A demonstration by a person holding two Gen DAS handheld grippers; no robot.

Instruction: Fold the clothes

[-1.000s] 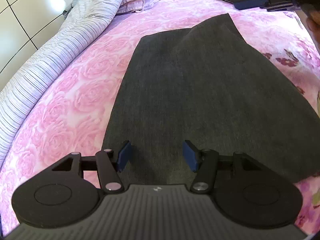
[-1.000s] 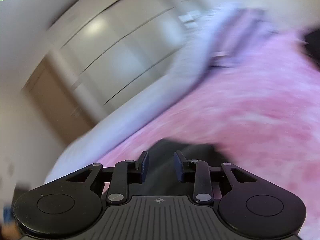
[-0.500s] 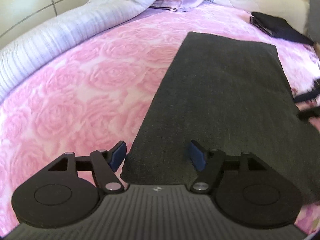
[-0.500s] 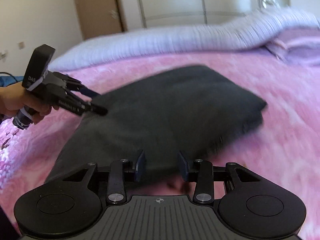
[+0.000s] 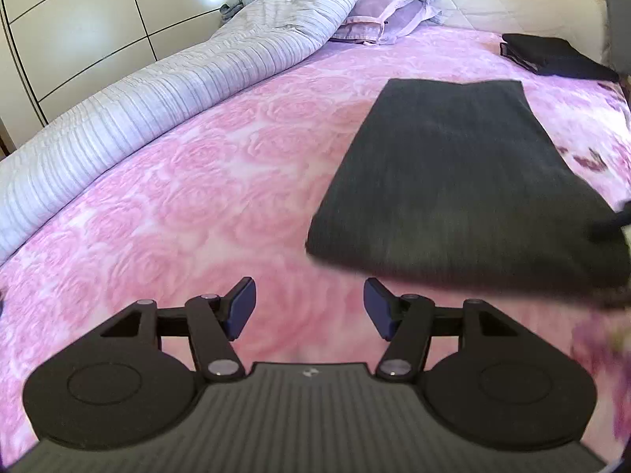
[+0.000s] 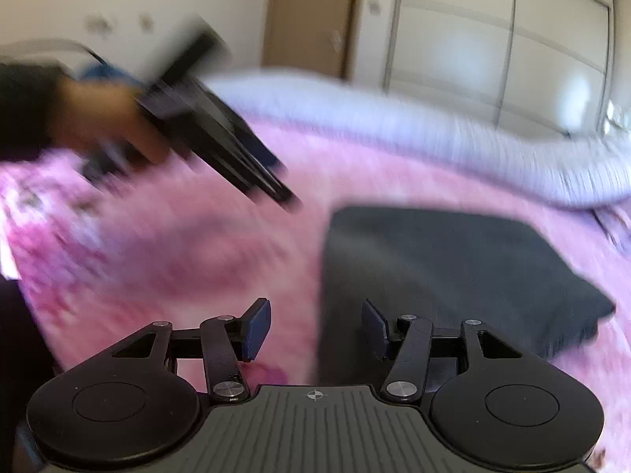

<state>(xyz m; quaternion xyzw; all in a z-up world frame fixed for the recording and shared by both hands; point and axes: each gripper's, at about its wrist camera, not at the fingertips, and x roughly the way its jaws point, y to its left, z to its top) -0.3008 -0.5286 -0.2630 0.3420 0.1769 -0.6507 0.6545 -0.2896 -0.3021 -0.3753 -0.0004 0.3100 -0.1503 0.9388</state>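
Your bed [image 5: 205, 181], spread with a pink rose cover, carries a striped quilt [image 5: 165, 90] along its far edge. A folded dark garment [image 5: 453, 181] lies flat mid-bed. Your left hand-held gripper [image 5: 309, 307] hovers released over bare cover; your right hand-held gripper [image 6: 315, 325] hangs released at the garment's edge.

Both views are bright with soft daylight. Glare patches sit on the glossy wardrobe doors [image 5: 98, 35], and shadows on the pink bedspread [image 5: 189, 205] are faint. Fisheye distortion bends the door lines and darkens the corners. The left wrist view is sharp except at the near edge of the dark folded garment [image 5: 453, 181]. The right wrist view is heavily motion-blurred, smearing the person's hand [image 6: 102, 118].
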